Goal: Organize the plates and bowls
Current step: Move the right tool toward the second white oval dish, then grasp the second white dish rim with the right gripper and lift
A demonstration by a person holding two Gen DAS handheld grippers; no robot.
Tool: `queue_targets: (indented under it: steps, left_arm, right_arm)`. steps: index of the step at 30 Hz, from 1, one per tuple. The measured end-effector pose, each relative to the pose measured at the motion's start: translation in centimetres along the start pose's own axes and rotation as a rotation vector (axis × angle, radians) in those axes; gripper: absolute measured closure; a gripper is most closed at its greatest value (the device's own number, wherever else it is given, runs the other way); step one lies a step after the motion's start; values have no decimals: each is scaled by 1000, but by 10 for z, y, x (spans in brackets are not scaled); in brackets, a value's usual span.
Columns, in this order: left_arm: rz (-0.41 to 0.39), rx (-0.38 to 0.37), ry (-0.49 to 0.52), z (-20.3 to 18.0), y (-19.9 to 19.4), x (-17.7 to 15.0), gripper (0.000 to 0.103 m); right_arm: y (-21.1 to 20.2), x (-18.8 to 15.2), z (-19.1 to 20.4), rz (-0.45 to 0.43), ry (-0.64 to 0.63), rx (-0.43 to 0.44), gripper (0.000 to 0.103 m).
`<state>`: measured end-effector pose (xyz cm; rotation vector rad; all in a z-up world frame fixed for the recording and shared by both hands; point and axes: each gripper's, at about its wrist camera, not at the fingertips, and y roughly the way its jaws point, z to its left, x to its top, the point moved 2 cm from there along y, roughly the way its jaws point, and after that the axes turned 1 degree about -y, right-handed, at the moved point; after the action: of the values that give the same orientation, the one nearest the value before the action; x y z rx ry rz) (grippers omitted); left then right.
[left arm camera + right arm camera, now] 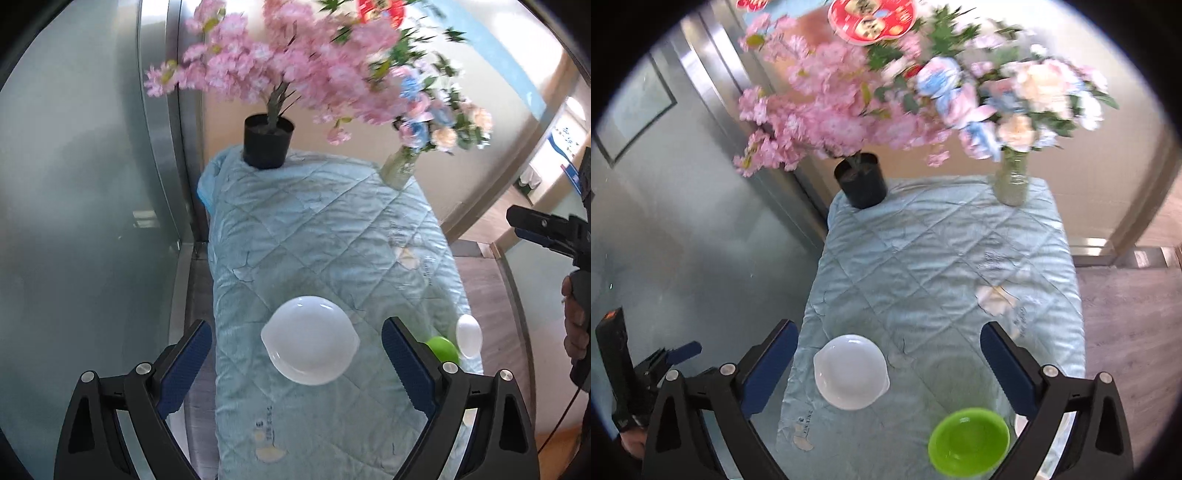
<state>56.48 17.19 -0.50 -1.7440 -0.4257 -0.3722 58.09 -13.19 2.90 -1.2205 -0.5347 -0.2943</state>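
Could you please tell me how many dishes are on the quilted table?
3: a white plastic bowl near-left, a green plastic bowl near-right, and a small white dish beside it, mostly hidden.

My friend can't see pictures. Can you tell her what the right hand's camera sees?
The right gripper, fingers wide open, hangs above a table covered in a quilted blue cloth, with a white bowl and a green bowl below. At the far end stand a potted pink blossom tree and a vase of flowers.

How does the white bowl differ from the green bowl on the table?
The white bowl is white and looks wider and shallower; the green bowl is bright green and looks deeper. The white bowl has small lugs on its rim; the green bowl's rim is plain. Both stand upright, empty, on the blue quilted cover.
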Motion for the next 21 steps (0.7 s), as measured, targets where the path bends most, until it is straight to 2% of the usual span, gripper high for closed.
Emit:
queue_targets:
  steps: [5, 10, 12, 14, 16, 18, 21]
  left_arm:
    - [51, -2, -4, 14, 52, 2, 10]
    - [137, -19, -31, 24, 109, -17, 12]
    - [179, -27, -26, 27, 134, -30, 13]
    - [220, -19, -27, 32, 159, -43, 17]
    - [258, -10, -45, 38, 183, -55, 18]
    - [271, -10, -66, 43, 199, -63, 20]
    - [309, -39, -69, 43, 221, -71, 27]
  right_arm:
    - [51, 3, 10, 58, -55, -3, 4]
    - [120, -24, 13, 166, -64, 17, 5]
    - [144, -40, 13, 207, -79, -1, 14]
    - [171, -58, 10, 263, -83, -20, 17]
    - [194, -76, 7, 308, -81, -18, 26]
    - [212, -91, 6, 351, -86, -30, 46]
    - [233, -109, 9, 407, -68, 15, 51]
